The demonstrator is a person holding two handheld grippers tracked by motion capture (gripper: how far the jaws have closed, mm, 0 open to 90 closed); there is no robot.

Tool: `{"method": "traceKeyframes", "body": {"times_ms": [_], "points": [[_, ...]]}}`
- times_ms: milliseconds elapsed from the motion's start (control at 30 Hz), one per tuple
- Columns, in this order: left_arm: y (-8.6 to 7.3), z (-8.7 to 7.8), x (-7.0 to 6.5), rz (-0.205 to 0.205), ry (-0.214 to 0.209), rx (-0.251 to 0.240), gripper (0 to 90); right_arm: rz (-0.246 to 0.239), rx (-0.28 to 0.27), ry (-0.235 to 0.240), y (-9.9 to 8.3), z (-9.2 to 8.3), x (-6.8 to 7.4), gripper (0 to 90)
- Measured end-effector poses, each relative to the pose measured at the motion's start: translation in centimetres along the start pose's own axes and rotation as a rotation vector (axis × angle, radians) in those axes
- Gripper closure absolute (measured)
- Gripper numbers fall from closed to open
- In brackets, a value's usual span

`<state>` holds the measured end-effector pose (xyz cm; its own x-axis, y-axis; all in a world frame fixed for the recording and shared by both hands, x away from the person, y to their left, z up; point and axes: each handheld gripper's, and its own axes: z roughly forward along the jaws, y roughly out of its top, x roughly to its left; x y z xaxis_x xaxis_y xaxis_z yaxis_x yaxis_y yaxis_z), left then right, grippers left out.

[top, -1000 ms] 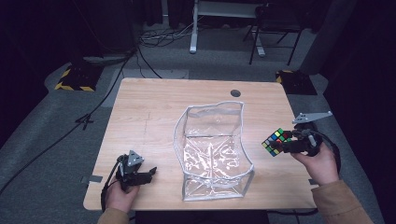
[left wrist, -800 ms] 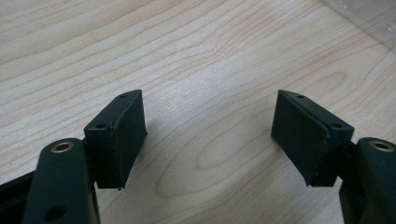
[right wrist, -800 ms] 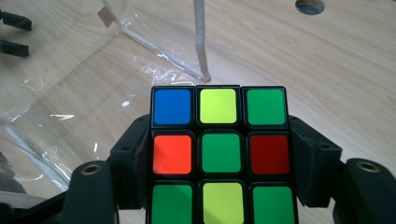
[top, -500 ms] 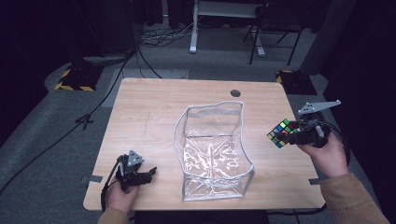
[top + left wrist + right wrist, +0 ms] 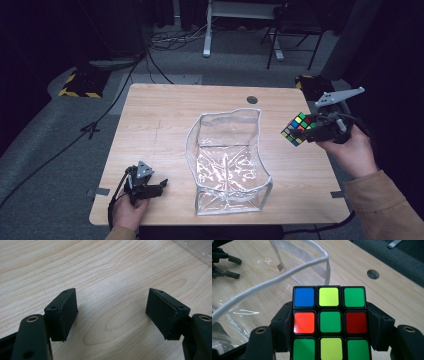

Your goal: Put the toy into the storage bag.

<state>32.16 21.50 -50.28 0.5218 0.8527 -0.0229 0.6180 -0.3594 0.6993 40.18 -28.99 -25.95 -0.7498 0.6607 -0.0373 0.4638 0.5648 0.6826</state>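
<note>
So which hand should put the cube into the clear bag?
Right. The right gripper already clamps the cube beside the clear bag; the left gripper sits open-jawed at the near table edge.

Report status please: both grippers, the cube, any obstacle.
Right gripper shut on puzzle cube, beside clear bag. Left gripper open, empty. Nothing blocks bag mouth.

Table: bears the bag at its middle.
Bag: stands between the two grippers.
Left gripper: low at the near left corner (left of the bag).
Right gripper: right of the bag, above the table's edge.
Cube: between the right gripper's jaws.
</note>
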Motion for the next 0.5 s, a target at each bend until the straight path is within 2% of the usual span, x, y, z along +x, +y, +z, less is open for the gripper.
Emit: {"method": "traceKeyframes", "body": {"times_ms": [67, 300, 500], "points": [[0.0, 0.0, 0.0, -0.001, 0.000, 0.000, 25.7, -0.035, 0.015, -0.004, 1.1, -0.4, 0.4, 34.0], [0.0, 0.0, -0.1, -0.003, -0.004, 0.002, 25.7, -0.081, 0.020, 0.022, 3.7, -0.8, 1.7, 34.0], [0.1, 0.1, -0.1, -0.006, 0.006, 0.003, 24.1, -0.110, -0.024, 0.038, 5.3, -1.2, 3.0, 34.0]]}}
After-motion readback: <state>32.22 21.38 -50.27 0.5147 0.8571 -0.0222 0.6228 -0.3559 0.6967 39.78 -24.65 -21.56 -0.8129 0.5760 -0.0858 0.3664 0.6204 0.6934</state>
